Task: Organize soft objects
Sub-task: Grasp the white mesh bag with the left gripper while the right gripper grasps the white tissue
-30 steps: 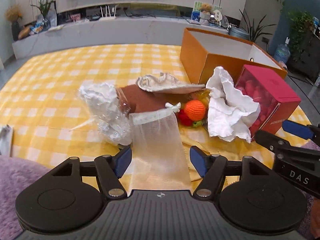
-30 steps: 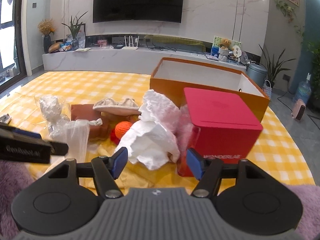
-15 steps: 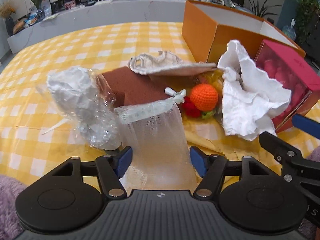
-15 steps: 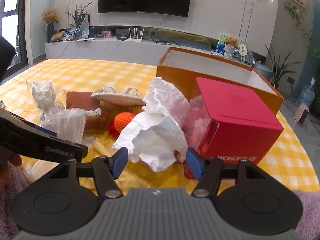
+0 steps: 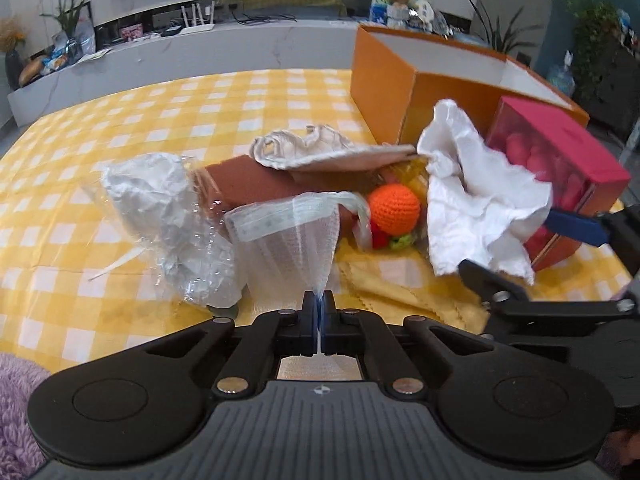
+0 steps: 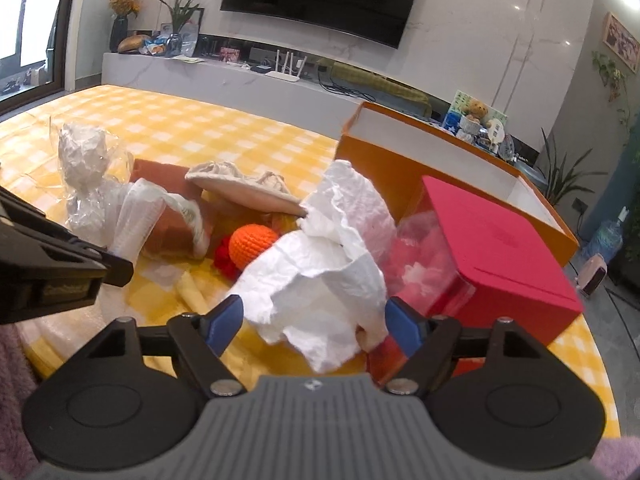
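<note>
The counter (image 5: 168, 128) is covered edge to edge by a yellow-and-white checked cloth. Toward its far right corner stands an open orange box (image 5: 404, 92), and just in front of that, near the right edge, a red box (image 6: 500, 264). Along the middle lie a brown block (image 5: 256, 184), a clear plastic bag of white stuff (image 5: 160, 208) on its left, a white mesh pouch (image 5: 292, 248), an orange crocheted ball (image 5: 394, 208) and a crumpled white paper (image 6: 328, 264). A yellow cloth (image 5: 400, 292) is spread flat near the near edge. The far left half of the counter carries only the checked cloth.
</note>
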Motion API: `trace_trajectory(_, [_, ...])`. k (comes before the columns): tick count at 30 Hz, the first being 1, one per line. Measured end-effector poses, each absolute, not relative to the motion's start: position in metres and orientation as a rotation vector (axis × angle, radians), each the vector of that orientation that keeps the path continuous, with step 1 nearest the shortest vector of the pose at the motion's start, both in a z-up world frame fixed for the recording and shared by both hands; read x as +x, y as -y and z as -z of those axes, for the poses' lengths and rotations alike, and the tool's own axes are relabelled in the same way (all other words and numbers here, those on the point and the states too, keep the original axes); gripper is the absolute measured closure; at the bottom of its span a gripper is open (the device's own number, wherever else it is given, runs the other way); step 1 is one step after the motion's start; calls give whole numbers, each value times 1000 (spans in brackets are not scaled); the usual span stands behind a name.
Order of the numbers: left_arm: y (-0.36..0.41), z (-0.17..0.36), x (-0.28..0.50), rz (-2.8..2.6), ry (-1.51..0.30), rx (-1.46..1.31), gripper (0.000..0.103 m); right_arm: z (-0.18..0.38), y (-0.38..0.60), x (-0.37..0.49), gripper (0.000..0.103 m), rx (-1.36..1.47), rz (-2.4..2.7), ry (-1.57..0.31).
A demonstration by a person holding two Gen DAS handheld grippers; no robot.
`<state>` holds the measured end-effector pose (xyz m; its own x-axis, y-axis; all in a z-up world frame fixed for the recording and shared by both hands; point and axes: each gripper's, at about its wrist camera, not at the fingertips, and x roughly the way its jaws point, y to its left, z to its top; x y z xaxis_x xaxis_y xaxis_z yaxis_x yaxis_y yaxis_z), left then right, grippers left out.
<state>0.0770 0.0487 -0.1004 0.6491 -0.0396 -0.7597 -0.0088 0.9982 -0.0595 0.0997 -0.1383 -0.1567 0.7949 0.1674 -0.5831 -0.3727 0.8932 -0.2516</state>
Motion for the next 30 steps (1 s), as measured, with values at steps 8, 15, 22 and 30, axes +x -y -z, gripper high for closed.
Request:
trace_trajectory(8, [-55,93,74,22,-823,-96,102,176,108,111,16,-544,-240,-553])
trace_trajectory(15, [-54,96,80,32,-830,-97,102,185,100,121,21,-588,-218,-557])
trace_trajectory(22, [-53,99,81,45,-836,-96,102,189,102,124,61,-570,-232,-586])
trace_trajectory(30, [-50,96,77,54,-811,-80,102,169,127,120,91,-424,-220,-572])
